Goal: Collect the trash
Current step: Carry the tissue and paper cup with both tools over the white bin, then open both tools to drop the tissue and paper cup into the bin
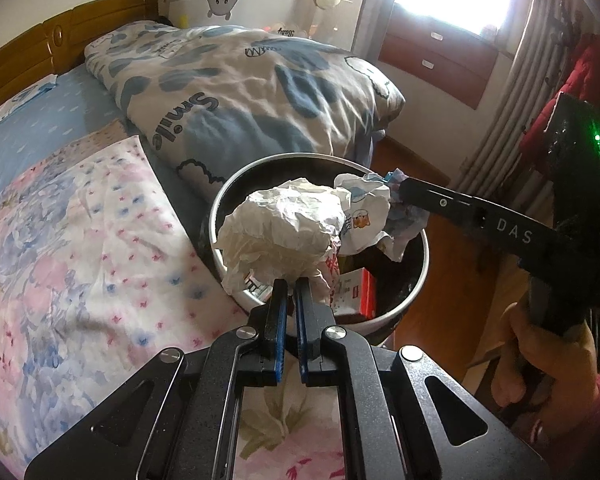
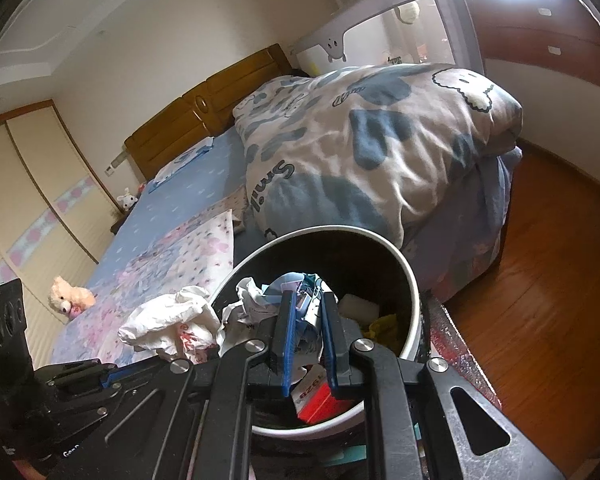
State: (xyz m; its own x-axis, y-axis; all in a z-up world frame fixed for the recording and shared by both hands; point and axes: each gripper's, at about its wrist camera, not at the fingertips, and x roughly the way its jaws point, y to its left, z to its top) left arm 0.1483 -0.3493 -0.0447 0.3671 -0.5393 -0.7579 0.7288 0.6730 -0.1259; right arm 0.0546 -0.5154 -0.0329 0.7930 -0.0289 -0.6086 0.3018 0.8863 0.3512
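Observation:
A round bin with a white rim (image 1: 396, 312) (image 2: 414, 280) stands on the floor beside the bed. My left gripper (image 1: 291, 285) is shut on a crumpled white plastic bag (image 1: 284, 228) and holds it over the bin's near rim; the bag also shows in the right wrist view (image 2: 168, 320). My right gripper (image 2: 307, 300) (image 1: 398, 192) is shut on a crumpled white and blue printed wrapper (image 1: 364, 208) (image 2: 300, 312), held over the bin's mouth. Inside the bin lie a red and white box (image 2: 316, 396), a white piece (image 2: 358, 306) and something yellow (image 2: 382, 326).
The bed carries a floral sheet (image 1: 80, 248), a blue sheet and a folded blue-white quilt (image 1: 240, 92). A small plush toy (image 2: 68, 298) lies on the bed. Wooden floor (image 2: 548, 280) lies to the right, with a drawer unit (image 1: 440, 52) under the window.

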